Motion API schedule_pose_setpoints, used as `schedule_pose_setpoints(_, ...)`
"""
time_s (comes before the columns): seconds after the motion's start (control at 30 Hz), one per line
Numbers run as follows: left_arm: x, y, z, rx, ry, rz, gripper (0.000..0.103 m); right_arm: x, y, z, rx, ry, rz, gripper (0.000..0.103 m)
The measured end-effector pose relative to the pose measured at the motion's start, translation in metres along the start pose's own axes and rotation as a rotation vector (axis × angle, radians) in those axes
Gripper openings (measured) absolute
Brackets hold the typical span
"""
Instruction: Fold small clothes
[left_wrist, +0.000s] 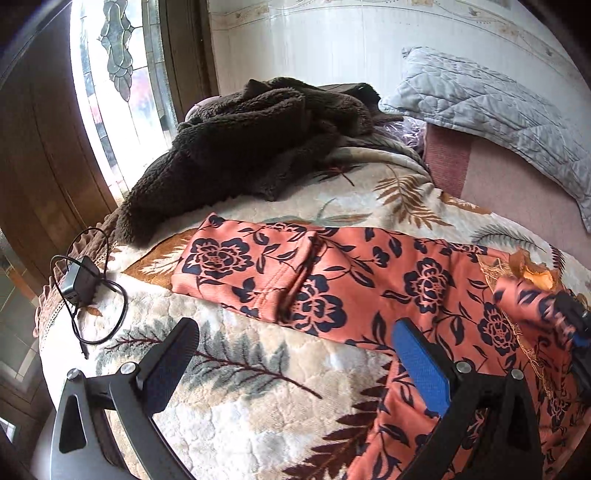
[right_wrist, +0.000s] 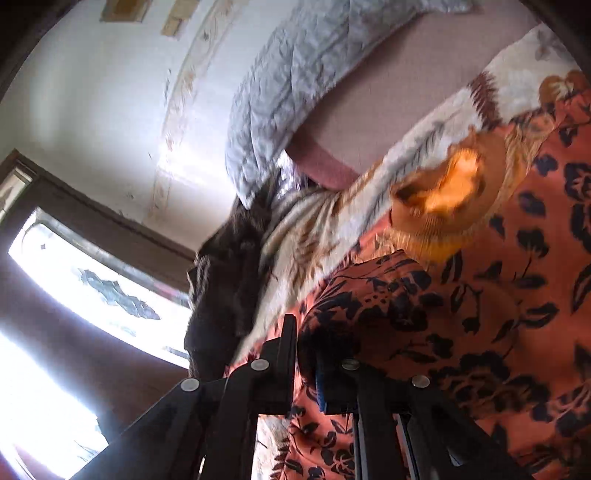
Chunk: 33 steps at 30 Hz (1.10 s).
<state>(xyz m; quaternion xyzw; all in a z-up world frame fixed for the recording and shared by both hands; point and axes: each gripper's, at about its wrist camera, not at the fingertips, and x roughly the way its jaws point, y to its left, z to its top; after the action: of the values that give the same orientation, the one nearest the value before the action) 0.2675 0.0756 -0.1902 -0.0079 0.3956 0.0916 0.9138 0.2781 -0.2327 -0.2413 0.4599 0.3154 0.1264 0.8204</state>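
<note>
Left wrist view shows the left gripper (left_wrist: 295, 354) spread wide above the flowered pants (left_wrist: 332, 280); the right gripper (right_wrist: 308, 347) pinches their edge, likely to fold it over.

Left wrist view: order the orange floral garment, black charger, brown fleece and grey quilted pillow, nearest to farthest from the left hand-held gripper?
1. Orange floral garment: partly under the blue pad of the open left hand-held gripper.
2. Black charger: left, at the bed's edge.
3. Brown fleece: beyond the garment, left of centre.
4. Grey quilted pillow: far right, against the wall.
</note>
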Motion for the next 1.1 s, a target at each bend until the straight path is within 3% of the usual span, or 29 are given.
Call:
schedule_pose_setpoints(0.03, 0.002, 0.004, 0.000, -0.005, 0.008, 0.000, 0.103, 0.014, 0.004, -0.013, -0.003, 0.049, -0.018, 0.023)
schedule_pose_setpoints(0.07, 0.003, 0.008, 0.001, -0.011, 0.017, -0.002, 0.103, 0.023, 0.004, -0.023, 0.000, 0.095, -0.017, 0.051)
schedule_pose_setpoints(0.1, 0.005, 0.010, 0.001, -0.020, 0.026, -0.007, 0.103, 0.029, 0.001, -0.030, 0.014, 0.131, 0.005, 0.087)
schedule_pose_setpoints(0.13, 0.007, 0.011, 0.003, -0.027, 0.035, -0.012, 0.103, 0.030, -0.001, -0.039, 0.033, 0.142, 0.026, 0.092)
schedule_pose_setpoints(0.27, 0.011, 0.016, 0.003, -0.059, 0.077, -0.010, 0.103, 0.011, -0.003, -0.051, 0.035, 0.138, 0.080, 0.092)
schedule_pose_setpoints(0.43, 0.018, 0.017, 0.000, -0.074, 0.125, -0.029, 0.103, -0.008, -0.016, -0.032, 0.138, 0.086, 0.067, 0.090)
schedule_pose_setpoints(0.57, 0.017, 0.020, 0.001, -0.069, 0.116, -0.015, 0.103, 0.012, -0.005, -0.040, 0.126, 0.169, 0.111, 0.075)
schedule_pose_setpoints(0.67, 0.027, 0.030, 0.001, -0.081, 0.151, 0.034, 0.103, 0.030, 0.006, -0.050, 0.041, 0.219, 0.011, 0.069)
schedule_pose_setpoints(0.73, 0.038, 0.046, 0.001, -0.137, 0.195, 0.040, 0.103, 0.043, 0.004, -0.055, -0.014, 0.261, -0.120, 0.066)
schedule_pose_setpoints(0.8, 0.048, 0.067, 0.000, -0.217, 0.242, 0.045, 0.103, 0.048, 0.003, -0.059, -0.045, 0.284, -0.213, 0.052)
schedule_pose_setpoints(0.93, 0.057, 0.114, -0.003, -0.393, 0.283, 0.074, 0.103, 0.050, 0.041, -0.065, -0.196, 0.287, -0.204, 0.053)
schedule_pose_setpoints(1.1, 0.071, 0.165, -0.010, -0.579, 0.315, 0.026, 0.103, 0.065, 0.082, -0.091, -0.414, 0.284, -0.272, 0.053)
